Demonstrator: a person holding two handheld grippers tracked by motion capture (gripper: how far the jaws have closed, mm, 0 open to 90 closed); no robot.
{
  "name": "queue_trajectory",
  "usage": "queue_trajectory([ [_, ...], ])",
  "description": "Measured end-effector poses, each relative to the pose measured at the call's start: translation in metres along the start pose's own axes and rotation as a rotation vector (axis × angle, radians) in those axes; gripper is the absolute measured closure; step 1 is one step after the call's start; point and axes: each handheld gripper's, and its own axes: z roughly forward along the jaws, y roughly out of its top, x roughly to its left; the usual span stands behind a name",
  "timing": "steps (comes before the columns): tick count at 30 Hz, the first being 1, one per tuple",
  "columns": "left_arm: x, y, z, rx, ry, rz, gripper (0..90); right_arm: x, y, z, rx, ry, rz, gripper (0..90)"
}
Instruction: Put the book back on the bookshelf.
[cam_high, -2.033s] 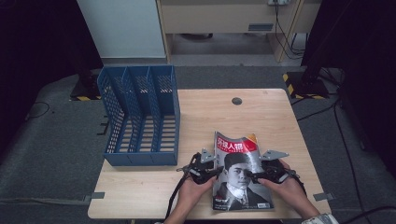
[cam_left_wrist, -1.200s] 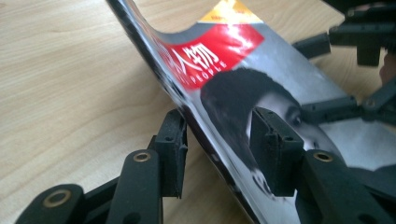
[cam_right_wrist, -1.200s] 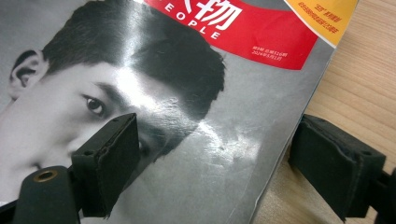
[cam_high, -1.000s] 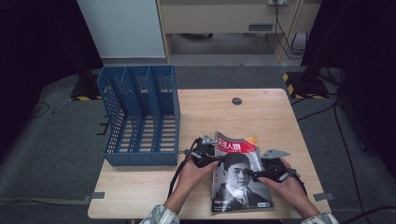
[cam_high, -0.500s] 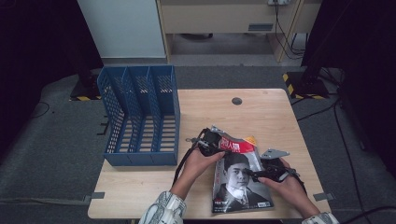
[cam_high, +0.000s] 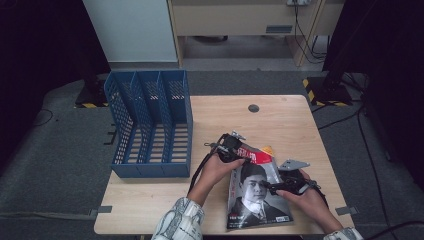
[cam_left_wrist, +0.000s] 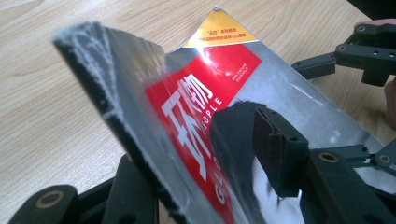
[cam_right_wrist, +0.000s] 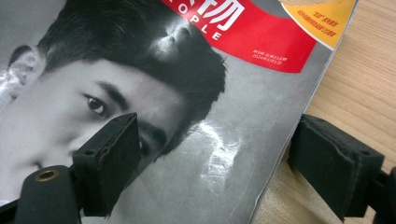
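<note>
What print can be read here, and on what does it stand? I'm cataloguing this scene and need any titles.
"PEOPLE": white letters on the red band of the magazine cover, partly cut off in both tool views.
Large white Chinese characters above it on the red band: cropped and tilted, not surely readable.
Small white line at the band's right end: too small.
Text on the orange corner triangle: too small.
Blue file rack: no print.

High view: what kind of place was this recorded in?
Probably a lab or studio set up for recording: a lone wooden table on grey carpet, loose cables across the floor, black-and-yellow hazard tape, dark surroundings.
</note>
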Motion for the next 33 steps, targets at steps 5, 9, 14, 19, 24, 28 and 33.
queue_trajectory([
  [5, 0.002, 0.001, 0.002, -0.005, -0.015, -0.014, 57.6, 0.0, 0.0, 0.0, -0.001, 0.001, -0.001, 16.7],
  [9, 0.005, 0.004, 0.006, 0.01, -0.026, -0.012, 58.6, 0.0, 0.0, 0.0, -0.001, 0.002, -0.001, 16.7],
  [14, 0.006, 0.012, 0.01, 0.022, -0.036, 0.001, 60.0, 0.0, 0.0, 0.0, -0.003, 0.003, -0.003, 16.8],
  [19, 0.011, 0.013, 0.016, 0.059, -0.057, -0.02, 62.2, 0.0, 0.0, 0.0, -0.003, 0.004, -0.004, 16.8],
  [24, 0.015, 0.013, 0.019, 0.118, -0.067, -0.031, 67.3, 0.0, 0.0, 0.0, -0.006, 0.005, -0.003, 16.7],
  [28, 0.016, 0.011, 0.019, 0.13, -0.055, -0.054, 73.3, 0.0, 0.0, 0.0, -0.005, 0.005, -0.002, 16.6],
  [33, 0.016, 0.009, 0.017, 0.101, -0.048, -0.074, 78.5, 0.0, -0.001, 0.0, -0.006, 0.004, -0.001, 16.6],
])
